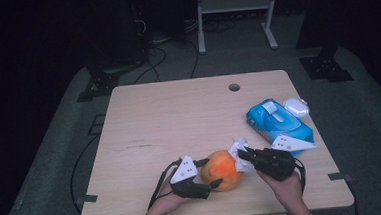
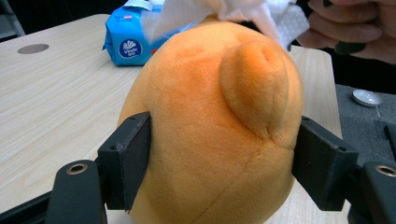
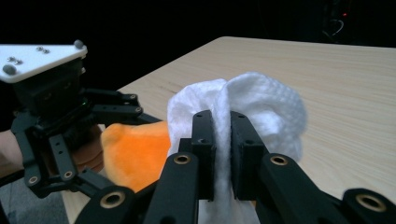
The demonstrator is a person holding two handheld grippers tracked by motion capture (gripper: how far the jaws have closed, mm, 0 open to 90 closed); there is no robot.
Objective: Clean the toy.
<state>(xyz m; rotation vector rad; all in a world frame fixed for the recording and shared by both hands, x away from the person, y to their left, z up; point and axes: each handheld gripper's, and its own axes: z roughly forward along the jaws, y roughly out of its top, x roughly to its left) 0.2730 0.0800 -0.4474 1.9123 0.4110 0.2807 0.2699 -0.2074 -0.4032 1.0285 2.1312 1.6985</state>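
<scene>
Left claw (image 1: 206, 172) grips orange plush (image 1: 223, 169) by both sides, on bench (image 1: 169, 119). Right claw (image 1: 245, 153), just right of plush, clamped on white wipe (image 1: 239, 148) touching plush. Blue wipe pack (image 1: 278, 125) beyond right claw.

Blue wipes pack (image 1: 278, 122), white lid (image 1: 296, 107) beside it

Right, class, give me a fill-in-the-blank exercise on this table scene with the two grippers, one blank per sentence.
1. The left gripper is shut on a soft toy whose colour is ____.
2. The right gripper pinches a white ____ between its jaws.
3. The pack of wipes on the table is ____ in colour.

Missing words: orange; wipe; blue
</scene>
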